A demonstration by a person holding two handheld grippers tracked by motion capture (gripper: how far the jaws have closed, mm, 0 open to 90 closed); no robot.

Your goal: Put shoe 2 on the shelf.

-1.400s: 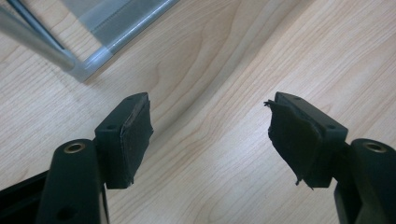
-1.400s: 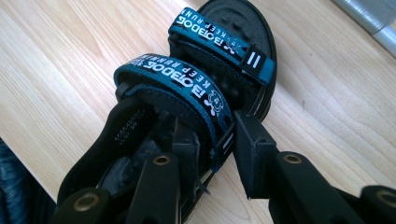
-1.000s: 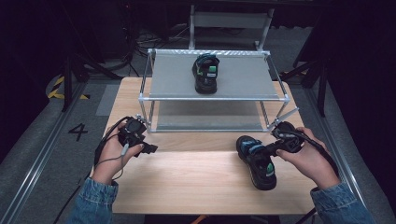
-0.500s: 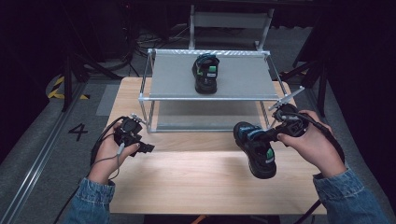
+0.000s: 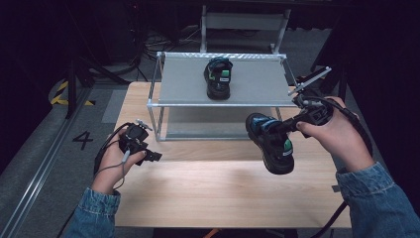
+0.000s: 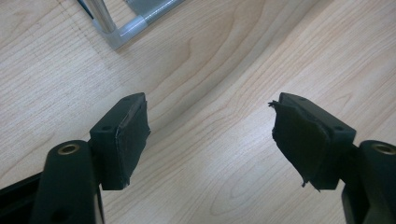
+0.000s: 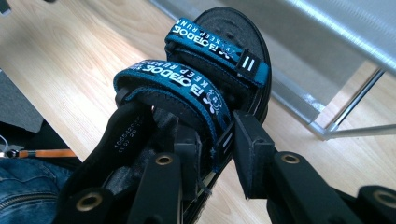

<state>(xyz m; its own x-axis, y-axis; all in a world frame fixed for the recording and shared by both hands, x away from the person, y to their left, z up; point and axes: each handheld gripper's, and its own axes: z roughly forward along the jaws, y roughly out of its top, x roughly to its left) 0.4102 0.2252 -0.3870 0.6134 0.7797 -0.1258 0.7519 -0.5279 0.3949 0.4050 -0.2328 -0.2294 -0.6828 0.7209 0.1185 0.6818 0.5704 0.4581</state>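
Note:
A black sandal (image 5: 277, 153) with teal straps (image 7: 205, 60) hangs in the air over the right half of the wooden table (image 5: 213, 193). My right gripper (image 5: 275, 130) (image 7: 217, 144) is shut on its side strap near the heel. A matching sandal (image 5: 218, 79) stands on the top shelf of the metal rack (image 5: 257, 84). My left gripper (image 5: 151, 154) (image 6: 210, 135) rests low over the table's left side, beside the rack's front left leg. It is open, its jaws have just been opening, and only bare wood lies between them.
The rack stands across the far half of the table, and its lower level (image 5: 213, 129) is bare. The corner of its frame (image 6: 126, 28) lies just ahead of the left gripper. A dark floor with a painted "4" (image 5: 82, 140) lies to the left.
My right gripper has lifted the sandal off the table and carried it up, slightly toward the rack. The left hand has stayed almost in place.

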